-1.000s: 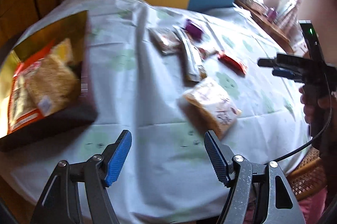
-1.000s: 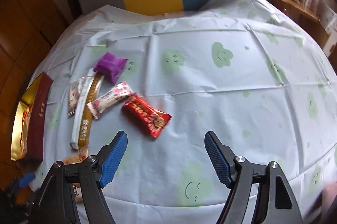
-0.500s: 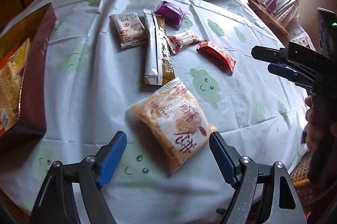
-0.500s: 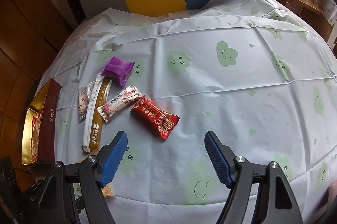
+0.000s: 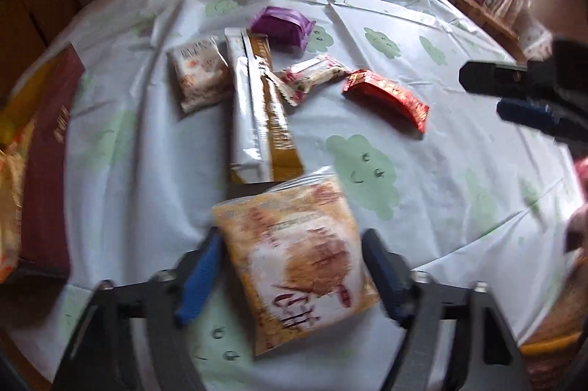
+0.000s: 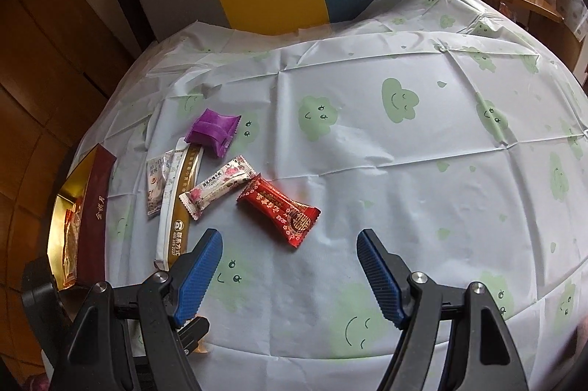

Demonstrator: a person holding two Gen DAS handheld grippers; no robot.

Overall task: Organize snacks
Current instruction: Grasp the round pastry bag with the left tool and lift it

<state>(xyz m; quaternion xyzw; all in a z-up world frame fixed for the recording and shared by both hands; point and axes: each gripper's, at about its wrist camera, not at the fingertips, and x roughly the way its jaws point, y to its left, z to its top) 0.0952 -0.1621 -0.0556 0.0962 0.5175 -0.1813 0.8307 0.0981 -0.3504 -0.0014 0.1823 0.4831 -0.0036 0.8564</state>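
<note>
While your left gripper straddles the orange snack bag, note that its jaws have just been narrowing: the blue pad sits right at the bag's left edge, the other pad just beside the right edge, though blur hides whether either presses yet. Close evenly across the bag's short width and low on its body, so the slippery film does not squirt out. Its long axis runs away from the jaws, the sealed end pointing toward the long gold stick beyond. Seen from your right gripper, the jaws stand wide with nothing between them; the red candy lies just ahead of them, slanting left to right.
</note>
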